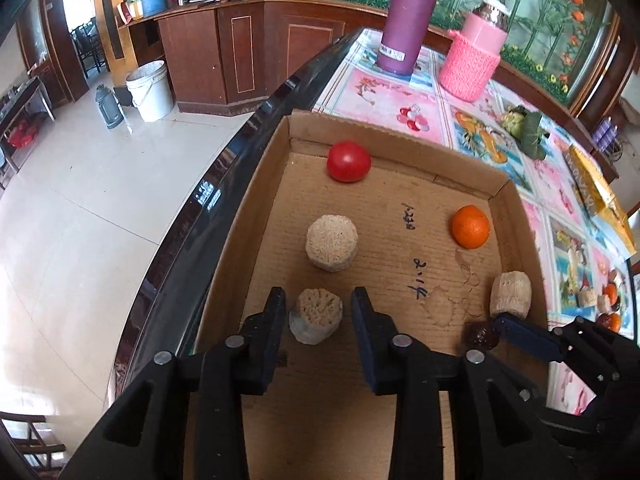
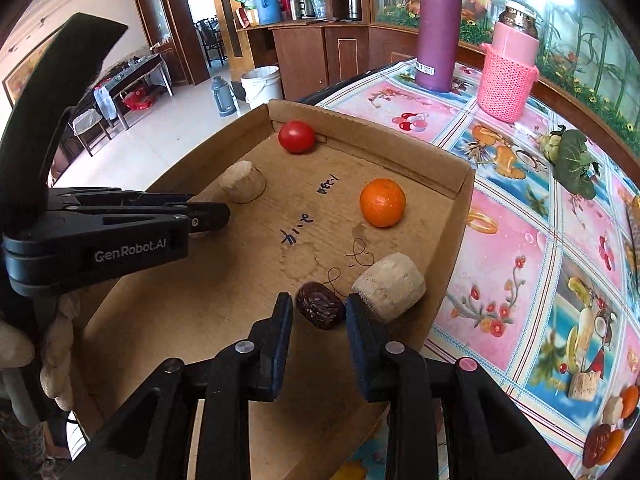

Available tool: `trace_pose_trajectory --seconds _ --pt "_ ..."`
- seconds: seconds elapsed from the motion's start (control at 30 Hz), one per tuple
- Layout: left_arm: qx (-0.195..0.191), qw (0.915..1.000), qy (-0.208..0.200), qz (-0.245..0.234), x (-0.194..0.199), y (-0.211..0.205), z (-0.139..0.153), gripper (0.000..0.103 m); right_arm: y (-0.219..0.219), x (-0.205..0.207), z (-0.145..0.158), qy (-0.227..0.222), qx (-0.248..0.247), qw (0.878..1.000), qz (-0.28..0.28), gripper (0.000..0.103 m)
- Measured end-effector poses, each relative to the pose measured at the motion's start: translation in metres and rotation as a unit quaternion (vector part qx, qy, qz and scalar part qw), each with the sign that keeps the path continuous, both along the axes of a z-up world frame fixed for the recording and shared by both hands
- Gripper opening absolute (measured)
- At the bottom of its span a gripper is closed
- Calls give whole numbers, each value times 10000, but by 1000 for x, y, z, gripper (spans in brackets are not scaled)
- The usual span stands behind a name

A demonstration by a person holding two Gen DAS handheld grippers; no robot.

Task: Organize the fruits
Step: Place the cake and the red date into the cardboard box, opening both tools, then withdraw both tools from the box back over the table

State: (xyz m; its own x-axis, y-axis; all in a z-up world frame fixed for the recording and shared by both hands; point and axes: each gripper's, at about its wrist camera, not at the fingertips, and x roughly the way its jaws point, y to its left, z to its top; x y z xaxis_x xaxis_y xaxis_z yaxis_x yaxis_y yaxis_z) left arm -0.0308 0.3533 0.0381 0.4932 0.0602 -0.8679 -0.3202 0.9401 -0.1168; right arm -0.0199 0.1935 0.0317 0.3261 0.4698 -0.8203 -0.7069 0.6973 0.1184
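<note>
A cardboard tray [image 1: 400, 216] [image 2: 452, 176] holds a red tomato [image 1: 348, 161] [image 2: 297, 137], an orange [image 1: 471, 227] [image 2: 382, 202], a dark date [image 1: 482, 336] [image 2: 321, 311] and several beige corn-cob chunks. My left gripper [image 1: 319, 305] is open, its jaws on either side of one corn chunk [image 1: 316, 315] without closing on it. My right gripper [image 2: 318, 312] is open around the date, with another corn chunk [image 2: 390, 286] just right of it. The left gripper's body [image 2: 120, 228] shows in the right wrist view.
The tray lies on a flowery tablecloth [image 2: 520, 248] near the table's dark left edge [image 1: 240, 152]. A purple flask [image 1: 408, 16] and a pink knit-covered bottle [image 1: 476, 56] stand at the back. More fruit pieces [image 2: 612, 428] lie at the right. A green vegetable [image 2: 572, 160] lies further back.
</note>
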Motion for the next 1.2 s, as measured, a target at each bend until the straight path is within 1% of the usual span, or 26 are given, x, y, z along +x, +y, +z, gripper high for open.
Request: trace_pose_trajectory --seconds 0.07,0.13,0.17,0.23,0.3,0.37,0.43,0.5,0.53,0.57,0.63,0.77,0.93,1.03,1.2 --pt "-64 9998 -154 79 -6 1 8 41 -2 -2 3 3 112 9999 3 49" --pt "-70 9994 -302 172 -13 1 16 42 -5 -4 8 -62 211 9998 -12 54" --pt "-77 9989 -406 235 -19 1 22 43 -7 -6 12 -120 241 9996 -33 54" --pt "-90 9976 -601 335 -31 1 32 48 -14 -10 20 -209 326 9992 -68 56" --pt "-130 9956 -816 446 -47 -2 41 55 -29 -15 30 -255 498 9983 -162 62" --pt "-205 9933 -1006 527 -63 -7 47 60 -49 -22 38 -268 709 9967 -304 68" --pt "-310 9913 -1143 568 -77 -15 49 62 -71 -30 45 -373 831 9946 -501 72" --pt "-453 9898 -1218 584 -87 -25 48 65 -99 -41 49 -603 907 9908 -804 80" --pt "-526 9895 -1217 581 -90 -30 46 65 -114 -46 51 -724 983 9876 -986 85" --pt "-629 9892 -1202 550 -92 -37 44 65 -132 -50 52 -840 1080 9831 -1214 88" --pt "-789 9891 -1174 411 -93 -53 41 65 -162 -54 52 -896 1203 9759 -1587 89" --pt "-712 9911 -1119 -90 -85 -97 41 65 -221 -49 44 -458 1308 9679 -2095 88" --pt "-631 9910 -1031 -573 -75 -142 40 65 -293 -43 32 -360 1122 9548 -2729 88" --pt "-580 9911 -945 -734 -69 -162 38 65 -339 -42 24 -240 1058 9442 -3110 88" --pt "-474 9898 -781 -1090 -56 -198 32 65 -395 -41 17 -231 899 9298 -3563 88"
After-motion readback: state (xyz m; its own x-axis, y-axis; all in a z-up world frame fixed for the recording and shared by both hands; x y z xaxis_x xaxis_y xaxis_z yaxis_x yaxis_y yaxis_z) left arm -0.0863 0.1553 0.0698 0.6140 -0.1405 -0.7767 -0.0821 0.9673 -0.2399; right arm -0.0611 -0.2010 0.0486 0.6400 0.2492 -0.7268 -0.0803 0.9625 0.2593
